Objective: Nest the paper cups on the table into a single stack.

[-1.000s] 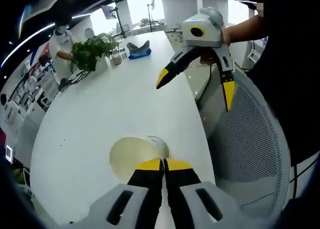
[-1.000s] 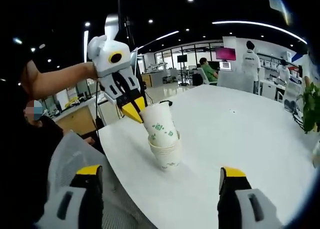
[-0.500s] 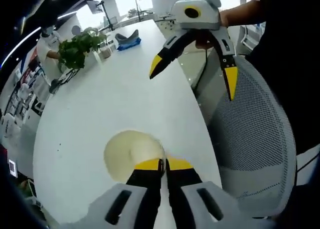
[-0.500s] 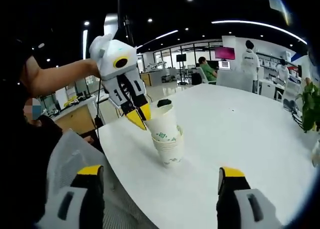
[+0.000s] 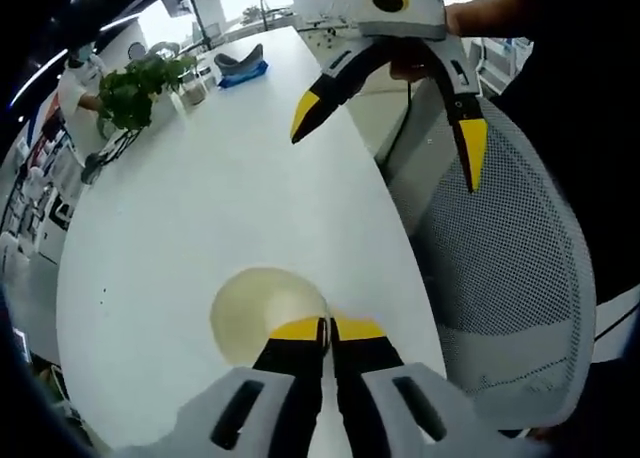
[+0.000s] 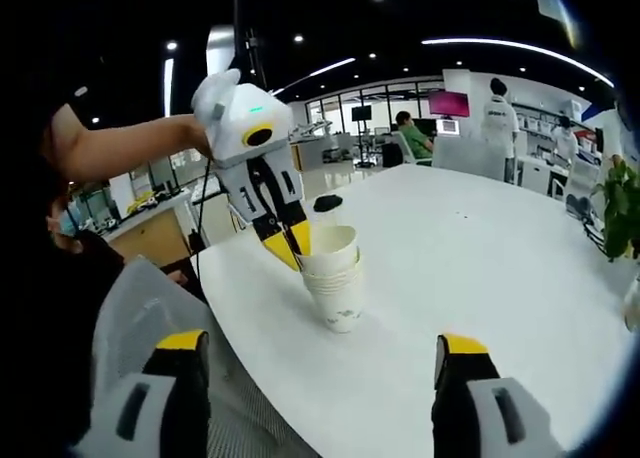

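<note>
Over the table [image 6: 480, 268], left gripper [image 6: 287, 246] tilts down, pinching top cup [image 6: 331, 248].

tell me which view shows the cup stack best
The right gripper view: the cup stack stands side-on on the table, nested rims visible, with the left gripper shut on the top cup's rim. The left gripper view looks down into the top cup's mouth, hiding the cups beneath.

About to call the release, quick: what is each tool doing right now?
Left tool: shut on the rim of the top cup, seated in the stack.
Right tool: open, holding nothing.
</note>
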`<state>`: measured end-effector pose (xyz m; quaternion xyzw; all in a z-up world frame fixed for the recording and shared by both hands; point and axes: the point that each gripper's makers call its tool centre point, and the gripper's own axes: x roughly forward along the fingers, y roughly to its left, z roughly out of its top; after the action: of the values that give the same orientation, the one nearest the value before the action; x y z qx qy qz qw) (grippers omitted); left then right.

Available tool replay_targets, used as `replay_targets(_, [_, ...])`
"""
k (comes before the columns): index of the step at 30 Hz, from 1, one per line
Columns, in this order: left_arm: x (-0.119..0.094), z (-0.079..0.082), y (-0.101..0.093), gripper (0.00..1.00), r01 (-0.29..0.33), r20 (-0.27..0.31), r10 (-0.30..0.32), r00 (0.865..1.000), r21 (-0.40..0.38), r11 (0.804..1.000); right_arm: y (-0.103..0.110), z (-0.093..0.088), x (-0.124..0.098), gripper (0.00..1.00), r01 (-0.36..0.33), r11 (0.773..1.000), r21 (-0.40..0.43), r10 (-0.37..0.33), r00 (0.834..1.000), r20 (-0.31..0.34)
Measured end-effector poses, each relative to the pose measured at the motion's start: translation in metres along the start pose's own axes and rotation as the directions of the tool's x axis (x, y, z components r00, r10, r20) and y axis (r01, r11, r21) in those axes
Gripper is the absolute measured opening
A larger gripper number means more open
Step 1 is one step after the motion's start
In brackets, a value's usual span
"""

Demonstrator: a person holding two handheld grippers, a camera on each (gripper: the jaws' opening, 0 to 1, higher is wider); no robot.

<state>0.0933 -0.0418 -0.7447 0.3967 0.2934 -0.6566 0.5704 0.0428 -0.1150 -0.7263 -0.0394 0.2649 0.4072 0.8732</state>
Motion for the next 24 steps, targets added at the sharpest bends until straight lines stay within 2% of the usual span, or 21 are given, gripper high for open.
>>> replay_targets(14, [0.015,-0.004,0.0,0.0,0.042,-0.022,-0.042,0.999,-0.01,0.999,0.0,-0.004,-0.001,0.93,0.005,1.0,0.01,-0.005,1.0,-0.006])
replay_targets(24, [0.018,-0.001,0.0,0.01,0.059,-0.021,-0.06,0.998,-0.031,0.998,-0.001,-0.006,-0.003,0.93,0.012,1.0,0.014,-0.012,1.0,-0.009])
